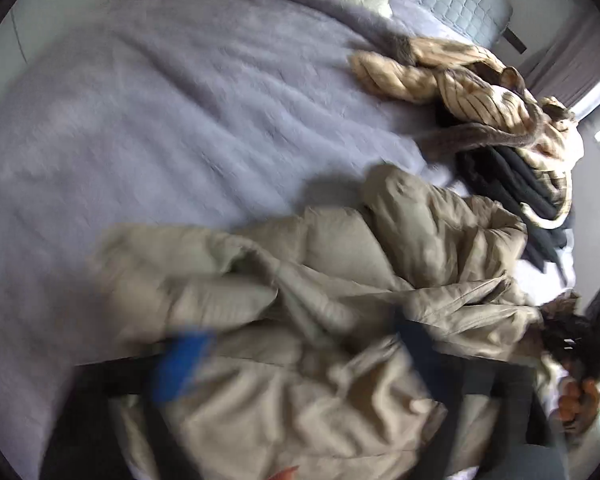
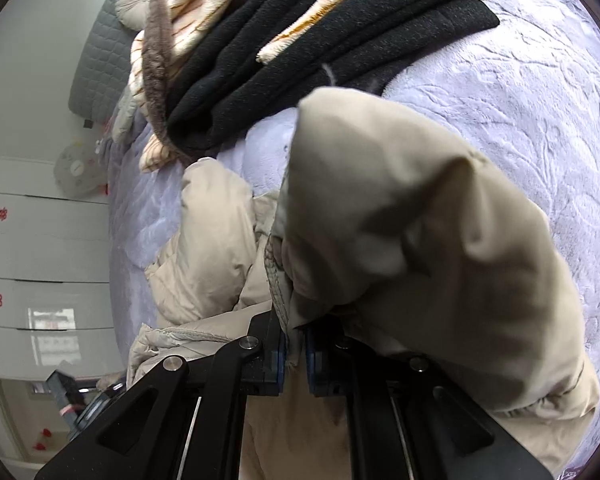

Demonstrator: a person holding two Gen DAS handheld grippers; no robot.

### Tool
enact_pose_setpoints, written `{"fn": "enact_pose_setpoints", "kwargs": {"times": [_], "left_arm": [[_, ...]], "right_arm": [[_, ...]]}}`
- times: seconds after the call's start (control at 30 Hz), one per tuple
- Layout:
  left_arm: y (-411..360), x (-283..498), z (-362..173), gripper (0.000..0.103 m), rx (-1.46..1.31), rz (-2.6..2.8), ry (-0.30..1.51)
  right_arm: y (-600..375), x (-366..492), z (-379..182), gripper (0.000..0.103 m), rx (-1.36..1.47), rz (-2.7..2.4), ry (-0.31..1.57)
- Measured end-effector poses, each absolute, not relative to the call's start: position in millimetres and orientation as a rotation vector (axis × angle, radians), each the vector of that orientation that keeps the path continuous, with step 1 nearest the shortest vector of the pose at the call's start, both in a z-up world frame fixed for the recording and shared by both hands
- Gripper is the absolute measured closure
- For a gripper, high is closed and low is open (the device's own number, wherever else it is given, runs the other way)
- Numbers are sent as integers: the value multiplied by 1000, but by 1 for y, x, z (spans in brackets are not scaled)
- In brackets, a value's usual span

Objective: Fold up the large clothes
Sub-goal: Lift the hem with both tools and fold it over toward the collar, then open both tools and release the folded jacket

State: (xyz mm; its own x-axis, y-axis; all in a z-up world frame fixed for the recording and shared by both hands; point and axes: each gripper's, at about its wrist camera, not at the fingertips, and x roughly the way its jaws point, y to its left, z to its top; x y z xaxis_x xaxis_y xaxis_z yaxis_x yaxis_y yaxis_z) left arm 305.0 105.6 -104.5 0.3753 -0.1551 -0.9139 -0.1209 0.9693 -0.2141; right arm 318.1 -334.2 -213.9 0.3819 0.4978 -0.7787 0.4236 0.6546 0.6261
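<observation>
Coat (image 2: 400, 216): beige, puffy, soft, judged light but bulky and slippery; heaped near on bed (image 2: 540, 100). Best pinched at seams. Right gripper (image 2: 295, 354) clamped on fabric edge; left gripper (image 1: 292, 364) spread wide.

Soft daylight, left view motion-blurred, right view sharp, fisheye-warped edges

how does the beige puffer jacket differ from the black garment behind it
The beige puffer jacket is smooth, puffy and crumpled, pinched by the right gripper. The black garment is dark, fuzzy, lies in flat layers and is untouched. Both rest on the lavender bedspread.
</observation>
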Motion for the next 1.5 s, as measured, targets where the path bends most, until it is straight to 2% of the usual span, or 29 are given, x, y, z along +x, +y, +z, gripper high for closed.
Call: {"fn": "enact_pose_setpoints", "kwargs": {"times": [0.1, 0.2, 0.23, 0.27, 0.3, 0.33, 0.37, 0.4, 0.43, 0.47, 0.5, 0.53, 0.73, 0.8, 1.13, 1.3, 1.5], "left_arm": [[109, 302, -96, 0, -176, 5, 1157], [115, 301, -97, 0, -154, 29, 1154], [118, 301, -98, 0, -160, 35, 1156], [119, 300, -100, 1, -165, 47, 1157], [120, 300, -102, 12, -170, 47, 1162], [120, 299, -106, 28, -179, 40, 1174], [120, 300, -110, 35, -186, 38, 1189], [120, 300, -115, 49, -197, 32, 1203], [118, 301, -120, 57, -203, 18, 1207], [116, 301, -122, 63, -197, 8, 1207], [112, 302, -125, 63, -175, 7, 1202], [109, 303, -126, 63, -142, 19, 1191], [110, 340, -166, 63, -121, 101, 1208], [110, 354, -184, 63, -125, 121, 1217], [104, 386, -220, 62, -93, 159, 1198], [119, 398, -211, 62, -125, 214, 1213], [137, 362, -163, 58, -154, 190, 1168]], "right_arm": [[-335, 322, -218, 94, 936, 34, 1237], [-333, 323, -206, 89, 889, 40, 1241], [-330, 323, -198, 81, 852, 50, 1235], [-329, 321, -187, 68, 813, 67, 1221], [-326, 318, -176, 58, 767, 87, 1203], [-324, 312, -162, 42, 703, 105, 1182], [-322, 306, -153, 41, 649, 115, 1167], [-321, 299, -145, 41, 600, 117, 1162], [-321, 290, -139, 49, 552, 110, 1161], [-322, 284, -136, 72, 520, 104, 1164], [-324, 279, -136, 82, 484, 95, 1176], [-328, 277, -137, 85, 441, 74, 1184], [-356, 302, -179, 85, 417, -36, 1219], [-360, 317, -199, 89, 407, -77, 1225], [-372, 357, -250, 91, 452, -172, 1214], [-379, 365, -241, 90, 479, -216, 1204], [-375, 337, -195, 78, 457, -223, 1143]]}}
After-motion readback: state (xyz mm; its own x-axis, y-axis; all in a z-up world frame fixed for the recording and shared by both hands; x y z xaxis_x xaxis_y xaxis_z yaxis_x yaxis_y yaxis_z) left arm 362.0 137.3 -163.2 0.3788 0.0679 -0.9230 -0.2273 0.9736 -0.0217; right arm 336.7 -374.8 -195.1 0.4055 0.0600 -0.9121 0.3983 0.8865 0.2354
